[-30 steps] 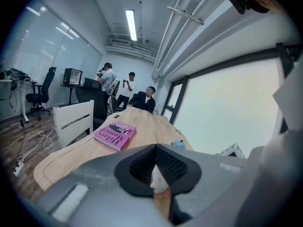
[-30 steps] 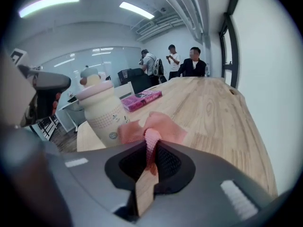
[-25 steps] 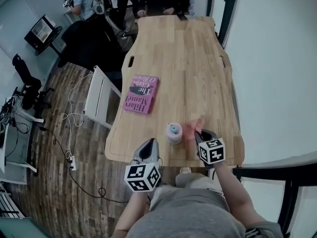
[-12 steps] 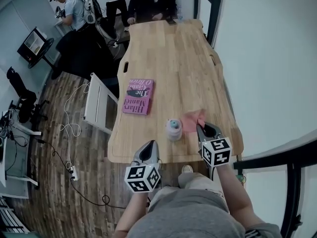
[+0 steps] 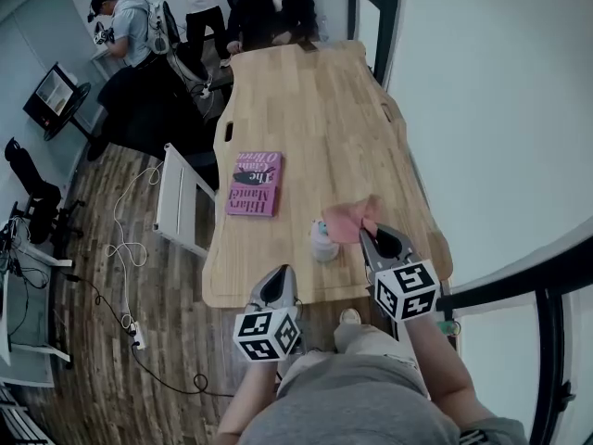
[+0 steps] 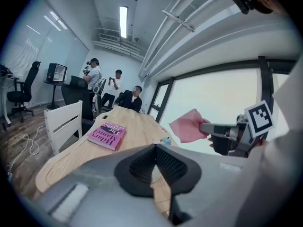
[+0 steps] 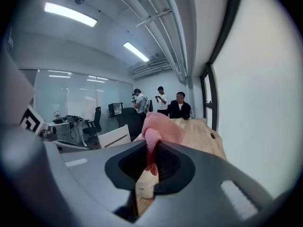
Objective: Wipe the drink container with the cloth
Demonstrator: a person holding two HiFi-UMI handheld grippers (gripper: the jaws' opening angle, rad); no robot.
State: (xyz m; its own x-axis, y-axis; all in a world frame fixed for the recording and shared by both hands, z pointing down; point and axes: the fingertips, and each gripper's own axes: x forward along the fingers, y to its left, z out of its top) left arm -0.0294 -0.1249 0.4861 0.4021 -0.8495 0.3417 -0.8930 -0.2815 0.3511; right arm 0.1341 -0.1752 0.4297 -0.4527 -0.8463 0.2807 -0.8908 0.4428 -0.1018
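Observation:
A small pale drink container (image 5: 321,241) with a light blue cap stands upright near the table's front edge. My right gripper (image 5: 378,241) is shut on a pink cloth (image 5: 346,222), which hangs in the air just right of and over the container's top. In the right gripper view the cloth (image 7: 159,126) rises from between the jaws and the container (image 7: 146,185) shows below them. My left gripper (image 5: 277,284) is shut and holds nothing, at the front edge to the left of the container. From the left gripper view I see the blue cap (image 6: 165,140) and the lifted cloth (image 6: 188,126).
A pink book (image 5: 254,184) lies on the wooden table (image 5: 315,109) left of the middle. A white chair (image 5: 182,193) stands at the table's left side. Several people are at the far end (image 5: 269,7). A white wall and dark window frame run along the right.
My right gripper has lifted the pink cloth off the table and brought it left, up over the container. The left gripper stays where it was.

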